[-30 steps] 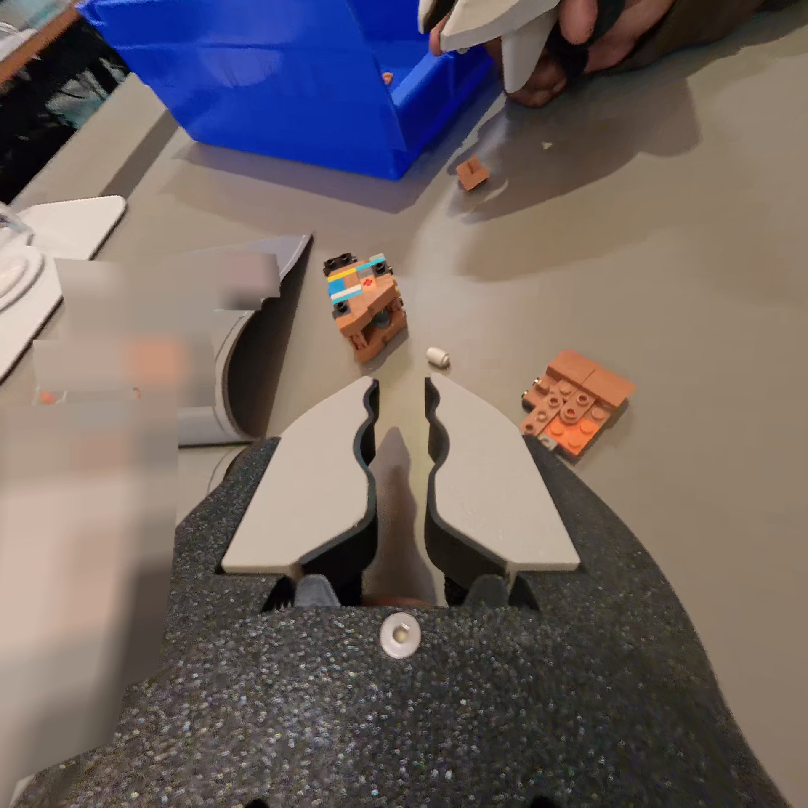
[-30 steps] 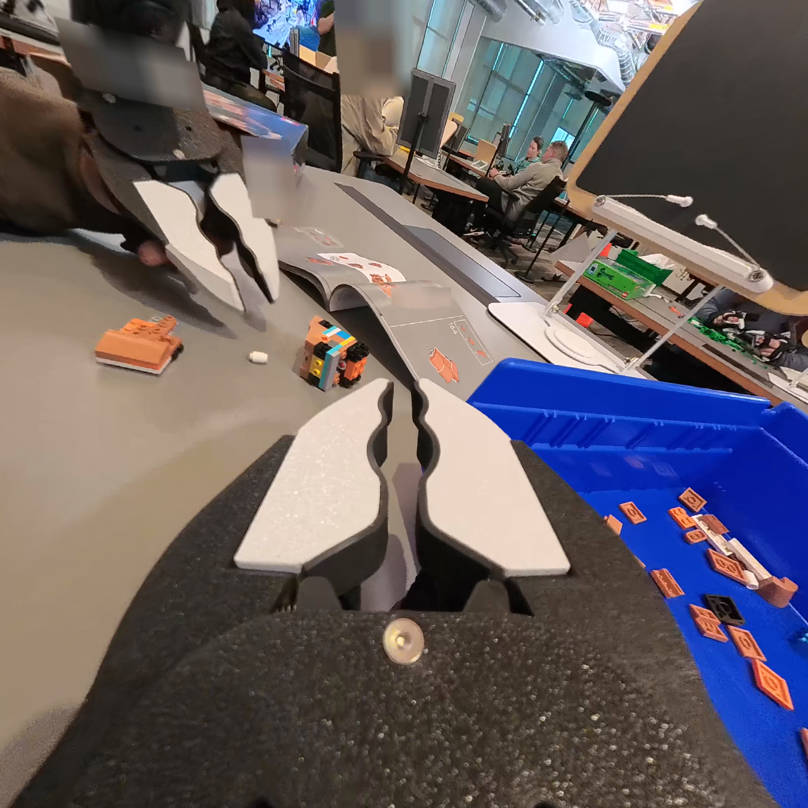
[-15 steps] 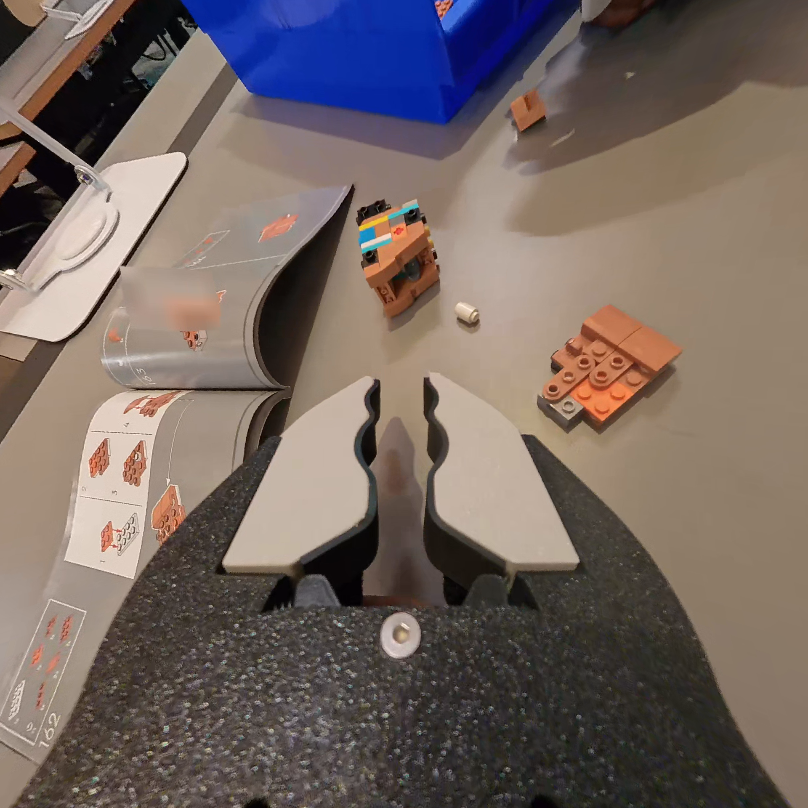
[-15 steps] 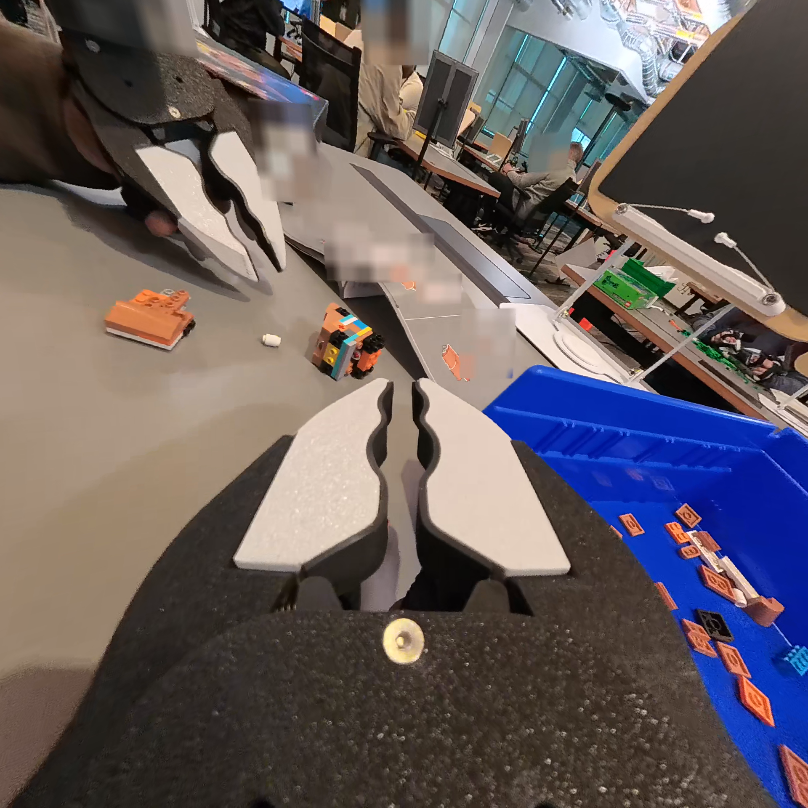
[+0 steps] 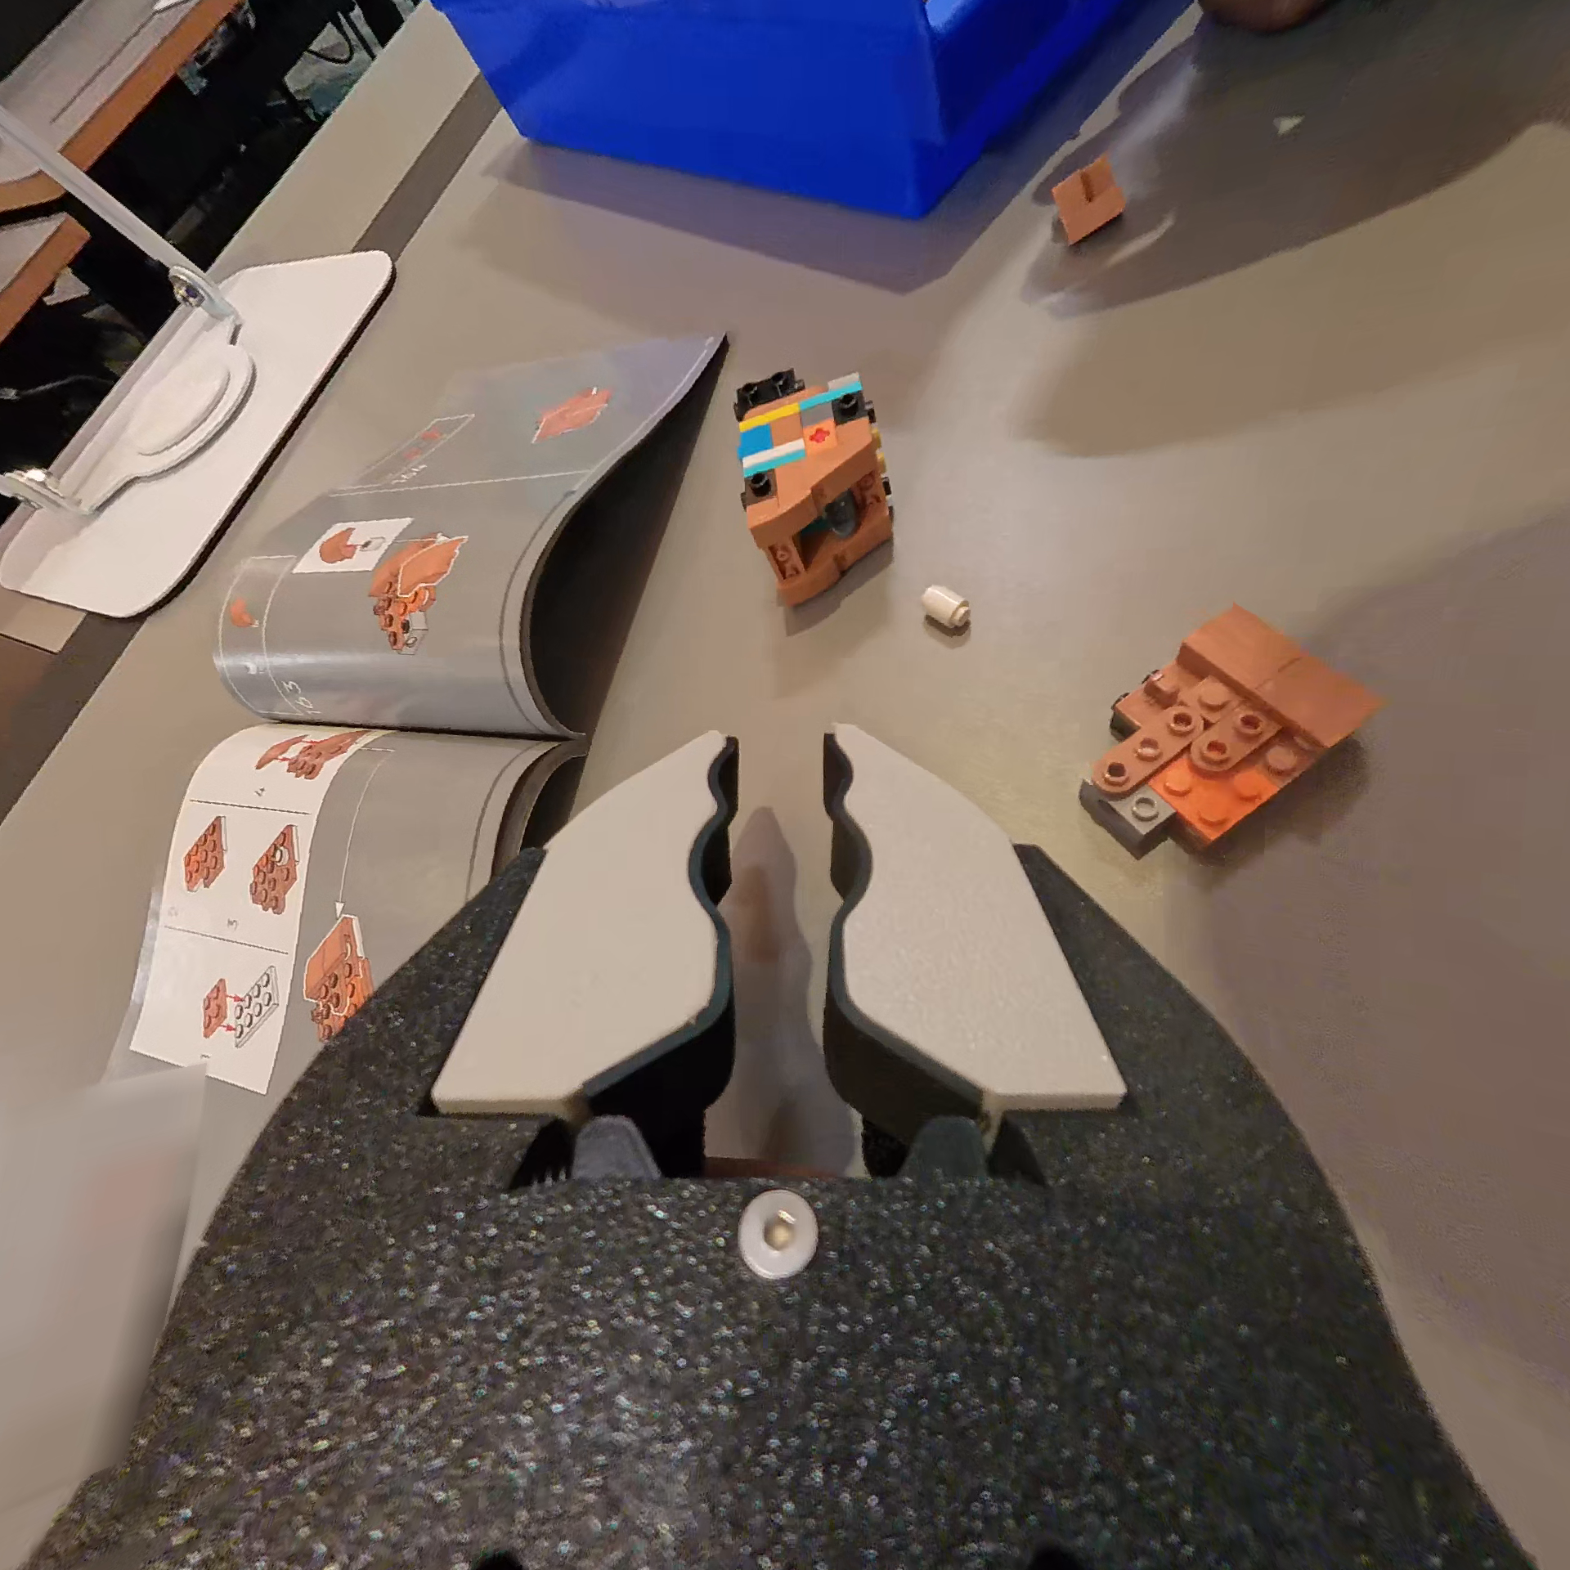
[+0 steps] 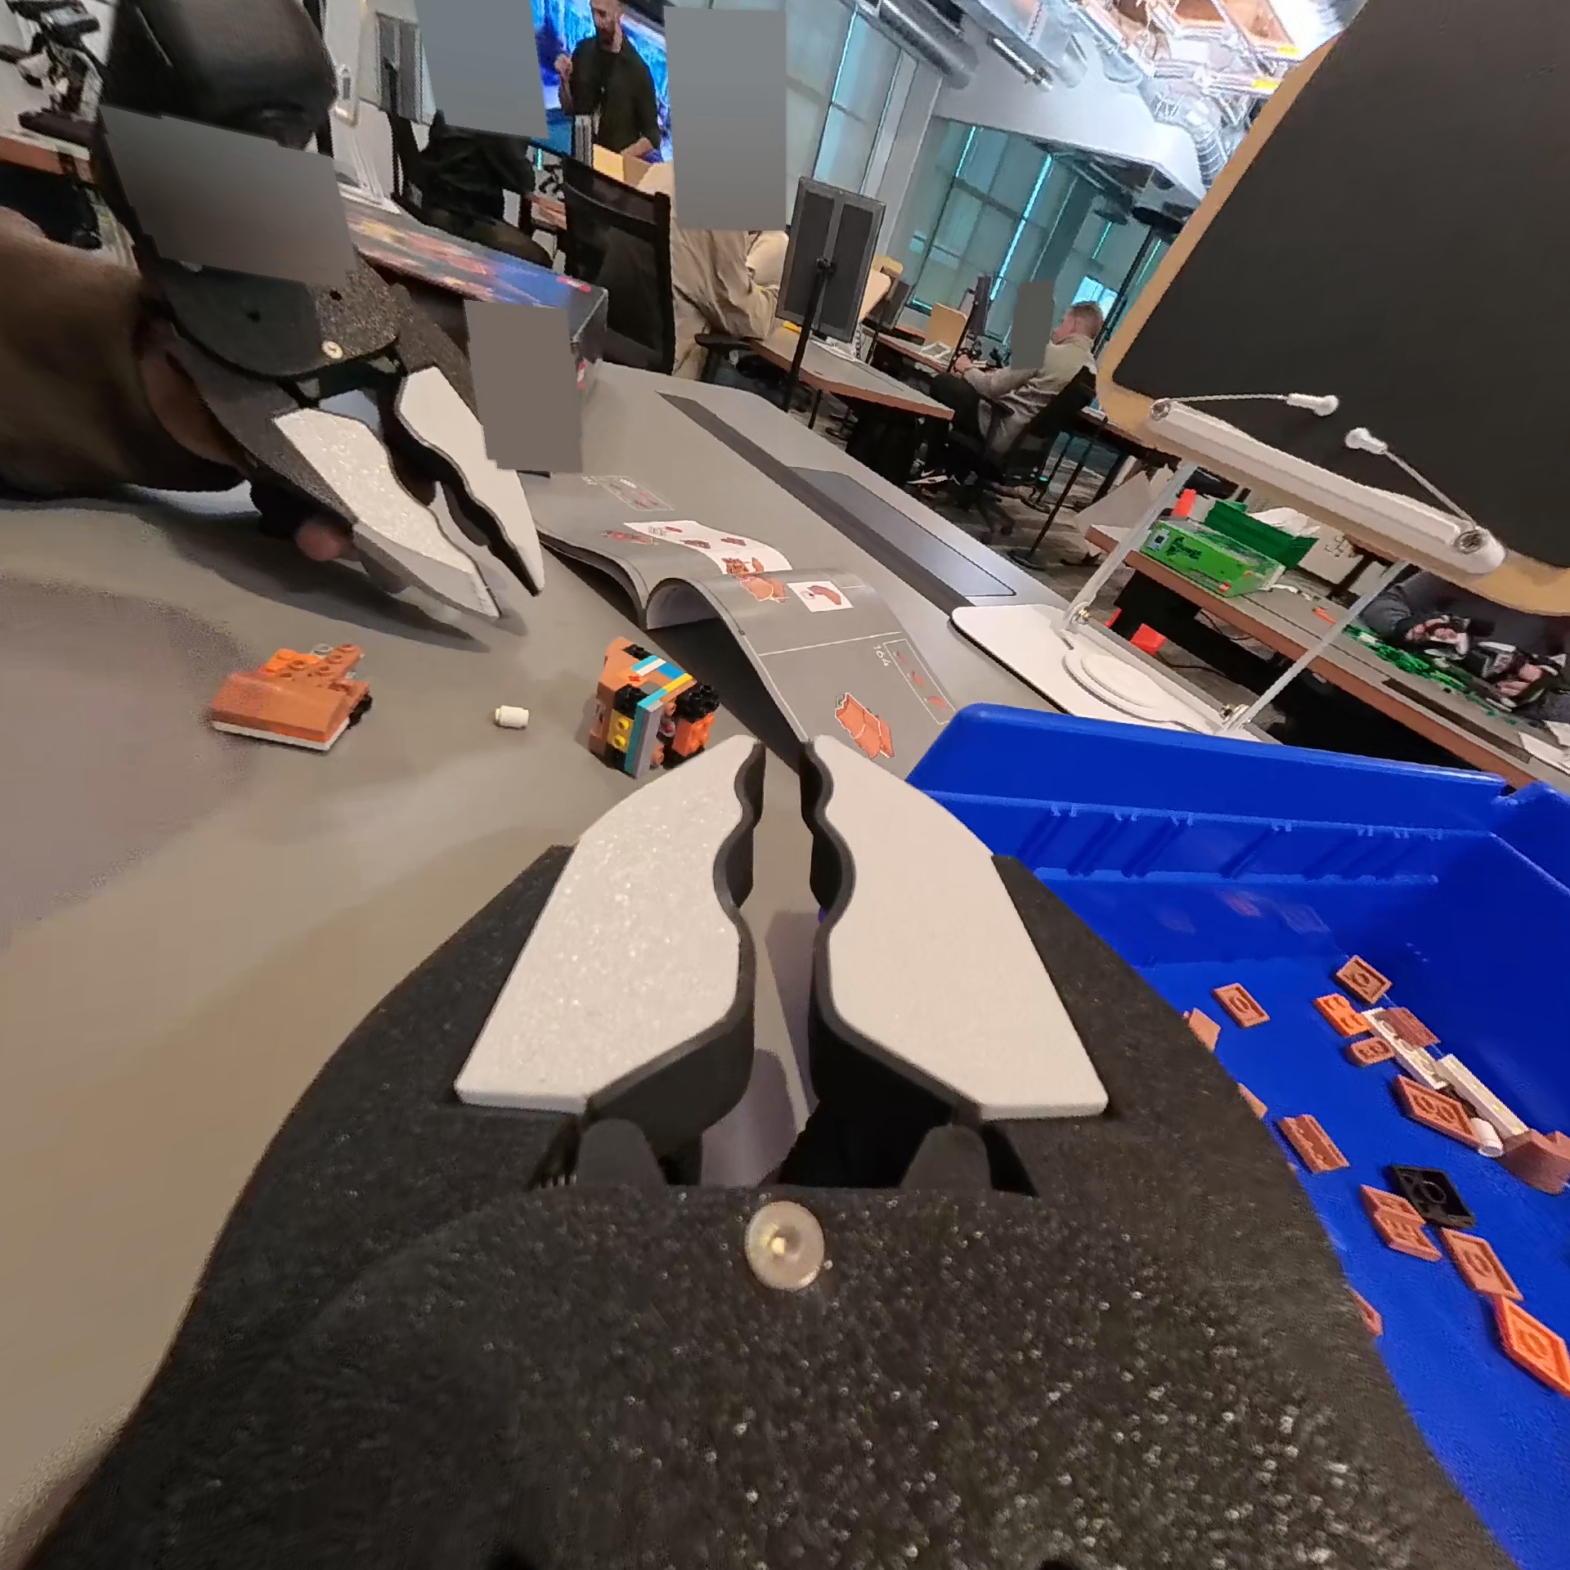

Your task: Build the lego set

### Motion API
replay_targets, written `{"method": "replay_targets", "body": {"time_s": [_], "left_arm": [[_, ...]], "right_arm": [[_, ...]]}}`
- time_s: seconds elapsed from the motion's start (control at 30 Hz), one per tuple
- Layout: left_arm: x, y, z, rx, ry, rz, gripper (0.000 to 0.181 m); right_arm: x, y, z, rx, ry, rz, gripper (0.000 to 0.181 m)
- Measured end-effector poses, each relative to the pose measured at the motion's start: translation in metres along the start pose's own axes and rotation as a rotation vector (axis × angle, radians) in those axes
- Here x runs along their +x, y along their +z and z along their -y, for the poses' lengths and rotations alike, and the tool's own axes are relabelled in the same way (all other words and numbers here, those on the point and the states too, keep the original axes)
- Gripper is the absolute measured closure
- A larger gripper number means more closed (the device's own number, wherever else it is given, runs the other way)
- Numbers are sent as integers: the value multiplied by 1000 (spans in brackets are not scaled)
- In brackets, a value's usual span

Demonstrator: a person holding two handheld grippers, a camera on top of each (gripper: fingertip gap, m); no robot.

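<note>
Your left gripper (image 5: pixel 780 748) slightly open, empty, above grey table (image 5: pixel 1274 1062). Your right gripper (image 6: pixel 782 756) nearly closed, empty, beside blue bin (image 6: pixel 1232 858). Lego block (image 5: pixel 811 484), white stud (image 5: pixel 945 607), orange plate (image 5: pixel 1223 743) lie on table near manual (image 5: pixel 476 586). Office desks, seated people behind.

Table (image 5: pixel 1274 1104): instruction booklet (image 5: pixel 408 612) open at left, small built block (image 5: pixel 811 484) just right of it. Loose round stud (image 5: pixel 945 607) between block and flat plate assembly (image 5: pixel 1223 748) (farthest right). Storage bin (image 5: pixel 765 85) behind block; single small piece (image 5: pixel 1087 200) beside bin's right corner. Bin (image 6: pixel 1274 892) holds scattered tiles (image 6: pixel 1436 1113).
</note>
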State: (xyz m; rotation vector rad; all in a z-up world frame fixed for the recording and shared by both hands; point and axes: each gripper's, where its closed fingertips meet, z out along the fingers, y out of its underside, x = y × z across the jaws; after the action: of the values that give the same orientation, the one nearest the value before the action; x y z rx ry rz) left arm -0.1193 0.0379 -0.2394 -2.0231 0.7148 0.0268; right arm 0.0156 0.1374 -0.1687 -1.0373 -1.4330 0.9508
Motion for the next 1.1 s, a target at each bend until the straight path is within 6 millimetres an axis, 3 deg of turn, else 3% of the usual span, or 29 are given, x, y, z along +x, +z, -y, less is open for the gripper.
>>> {"method": "replay_targets", "body": {"time_s": [1.1], "left_arm": [[-3, -5, 5, 53, 11, 38, 160]], "right_arm": [[6, -5, 1, 8, 3, -56, 174]]}}
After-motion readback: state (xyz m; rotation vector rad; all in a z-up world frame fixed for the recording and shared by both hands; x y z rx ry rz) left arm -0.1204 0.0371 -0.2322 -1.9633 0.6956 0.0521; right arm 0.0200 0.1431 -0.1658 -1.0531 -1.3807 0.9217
